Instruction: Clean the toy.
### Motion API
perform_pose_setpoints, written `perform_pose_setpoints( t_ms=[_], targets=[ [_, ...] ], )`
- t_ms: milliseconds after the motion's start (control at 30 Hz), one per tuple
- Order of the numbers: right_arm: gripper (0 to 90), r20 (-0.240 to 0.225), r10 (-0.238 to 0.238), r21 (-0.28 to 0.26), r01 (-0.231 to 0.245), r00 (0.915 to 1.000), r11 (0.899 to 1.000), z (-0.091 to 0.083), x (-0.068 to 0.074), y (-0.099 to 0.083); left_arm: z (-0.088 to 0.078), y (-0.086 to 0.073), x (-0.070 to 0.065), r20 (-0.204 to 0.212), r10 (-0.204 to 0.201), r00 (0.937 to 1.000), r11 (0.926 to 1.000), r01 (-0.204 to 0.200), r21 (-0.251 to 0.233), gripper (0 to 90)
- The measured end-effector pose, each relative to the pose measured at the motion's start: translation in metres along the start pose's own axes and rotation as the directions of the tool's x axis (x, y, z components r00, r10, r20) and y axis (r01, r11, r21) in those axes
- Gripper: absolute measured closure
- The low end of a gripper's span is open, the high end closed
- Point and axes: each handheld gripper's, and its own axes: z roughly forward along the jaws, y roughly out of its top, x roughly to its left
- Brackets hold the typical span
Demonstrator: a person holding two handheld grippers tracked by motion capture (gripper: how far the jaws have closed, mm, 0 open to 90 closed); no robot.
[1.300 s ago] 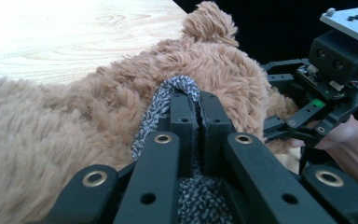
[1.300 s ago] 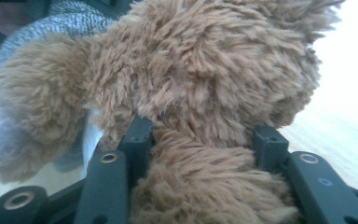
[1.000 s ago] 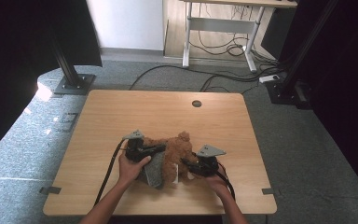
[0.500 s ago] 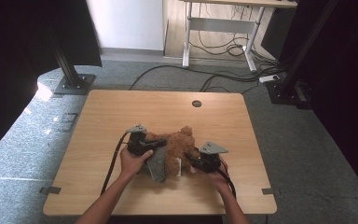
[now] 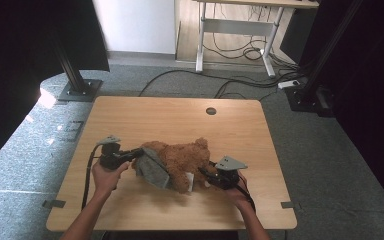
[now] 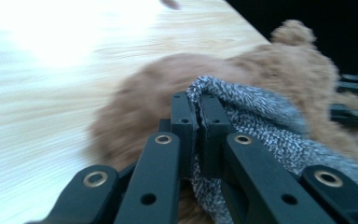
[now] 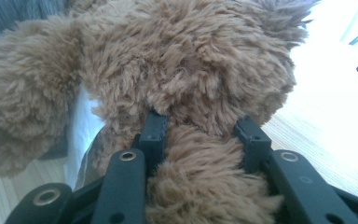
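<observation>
The light wooden bench (image 5: 130, 120) stands on grey carpet, a round cable hole (image 5: 210, 111) toward its far edge. Beyond the bench, cables (image 5: 240, 85) trail over the floor beneath a white-framed desk (image 5: 235, 30). The brown teddy bear (image 5: 182, 157) lies near the bench's front edge. The left tool (image 5: 139, 152) is clamped on the grey knitted garment (image 5: 152, 170) on the bear; the right tool (image 5: 205, 172), jaws just closing, pinches a furry limb.

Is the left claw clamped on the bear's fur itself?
No: in the left gripper view the left claw pinches the grey knit garment, with the teddy bear behind it.
</observation>
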Motion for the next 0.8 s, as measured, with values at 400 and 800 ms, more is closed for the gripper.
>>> perform_pose_setpoints(
  t_ms=[400,800],
  targets=[
    [61.9,-0.013,0.005,-0.013,-0.005,0.9999,1.000,0.001,0.001,-0.002,0.027,0.030,-0.066,0.238,0.032,0.9708,0.9988,-0.022,-0.044,86.1],
    [61.9,-0.023,0.010,-0.020,-0.010,0.9997,1.000,0.002,0.000,-0.003,0.089,0.052,-0.146,0.355,0.122,0.9270,0.9920,-0.125,-0.015,86.2]
  ],
)
